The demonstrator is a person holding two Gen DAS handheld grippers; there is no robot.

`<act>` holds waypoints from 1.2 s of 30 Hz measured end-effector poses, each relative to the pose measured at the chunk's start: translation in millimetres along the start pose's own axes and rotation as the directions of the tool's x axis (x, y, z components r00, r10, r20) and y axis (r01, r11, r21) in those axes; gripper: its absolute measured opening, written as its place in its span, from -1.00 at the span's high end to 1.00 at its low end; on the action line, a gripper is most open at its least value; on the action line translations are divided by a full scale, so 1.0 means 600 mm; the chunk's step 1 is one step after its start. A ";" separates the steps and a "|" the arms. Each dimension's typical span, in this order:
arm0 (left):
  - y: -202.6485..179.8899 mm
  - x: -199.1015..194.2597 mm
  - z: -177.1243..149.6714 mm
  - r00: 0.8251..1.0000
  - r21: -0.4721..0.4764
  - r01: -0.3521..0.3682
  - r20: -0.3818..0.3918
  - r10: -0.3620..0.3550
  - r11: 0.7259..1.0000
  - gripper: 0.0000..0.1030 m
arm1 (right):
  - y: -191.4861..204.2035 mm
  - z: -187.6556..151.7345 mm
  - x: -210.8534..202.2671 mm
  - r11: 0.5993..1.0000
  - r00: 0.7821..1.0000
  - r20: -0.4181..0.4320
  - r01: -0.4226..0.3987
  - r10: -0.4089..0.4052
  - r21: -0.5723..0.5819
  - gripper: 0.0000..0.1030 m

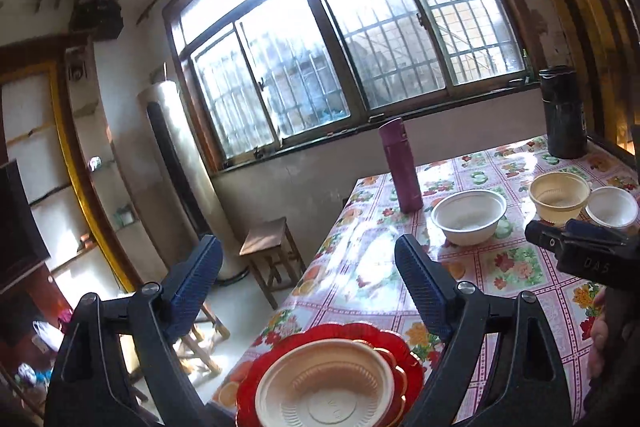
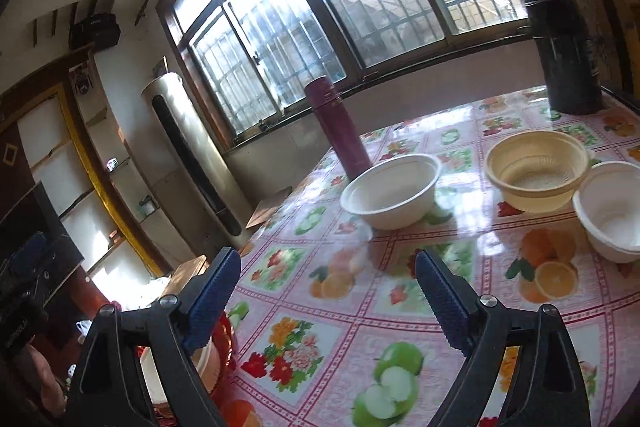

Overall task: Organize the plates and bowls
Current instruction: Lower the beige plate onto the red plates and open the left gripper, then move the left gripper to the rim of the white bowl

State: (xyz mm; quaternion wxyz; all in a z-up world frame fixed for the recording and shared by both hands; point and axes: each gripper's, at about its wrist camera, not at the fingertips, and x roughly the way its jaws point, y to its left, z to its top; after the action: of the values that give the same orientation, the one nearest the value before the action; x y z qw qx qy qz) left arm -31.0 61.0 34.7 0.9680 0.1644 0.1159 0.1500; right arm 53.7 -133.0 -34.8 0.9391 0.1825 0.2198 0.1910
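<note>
A cream plate (image 1: 324,383) lies on a stack of red scalloped plates (image 1: 408,359) at the table's near left corner, just below my open, empty left gripper (image 1: 308,259). The stack shows partly behind my right gripper's left finger (image 2: 216,355). Three bowls stand further back: a white bowl (image 1: 468,215) (image 2: 390,189), a cream bowl (image 1: 560,195) (image 2: 536,171) and a smaller white bowl (image 1: 612,207) (image 2: 612,207) touching it. My right gripper (image 2: 328,267) is open and empty above the cloth, short of the bowls; its body (image 1: 580,247) shows in the left wrist view.
The table has a floral cloth (image 2: 360,327). A maroon flask (image 1: 402,167) (image 2: 340,131) stands behind the white bowl. A black cylinder (image 1: 562,111) (image 2: 564,55) stands at the far right corner. A wooden stool (image 1: 272,247) and a tall standing unit (image 1: 180,167) are left of the table.
</note>
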 end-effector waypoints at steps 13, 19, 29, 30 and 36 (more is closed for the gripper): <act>-0.331 0.060 0.070 0.961 0.180 0.278 -0.070 -0.269 0.944 -0.77 | -0.309 0.109 -0.183 0.928 0.898 0.234 0.356 -0.373 0.112 -0.87; -0.431 0.068 0.090 0.916 0.130 0.395 -0.134 -0.378 0.910 -0.76 | -0.410 0.134 -0.204 0.892 0.882 0.179 0.397 -0.436 0.216 -0.87; -0.518 0.094 0.115 0.861 0.054 0.486 -0.202 -0.467 0.872 -0.76 | -0.423 0.125 -0.175 0.879 0.888 0.085 0.427 -0.452 0.213 -0.87; -0.519 0.096 0.116 0.858 0.045 0.490 -0.203 -0.473 0.870 -0.76 | -0.424 0.125 -0.174 0.879 0.889 0.081 0.425 -0.450 0.216 -0.87; -0.524 0.105 0.119 0.851 0.026 0.498 -0.210 -0.482 0.867 -0.76 | -0.423 0.123 -0.170 0.876 0.888 0.075 0.430 -0.454 0.218 -0.87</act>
State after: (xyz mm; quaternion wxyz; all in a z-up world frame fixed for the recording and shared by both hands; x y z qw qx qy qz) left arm 126.1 -222.0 -21.5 0.9506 0.1520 0.2549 -0.0909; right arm 75.4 -415.6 -46.4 0.9471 0.2300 0.2148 -0.0628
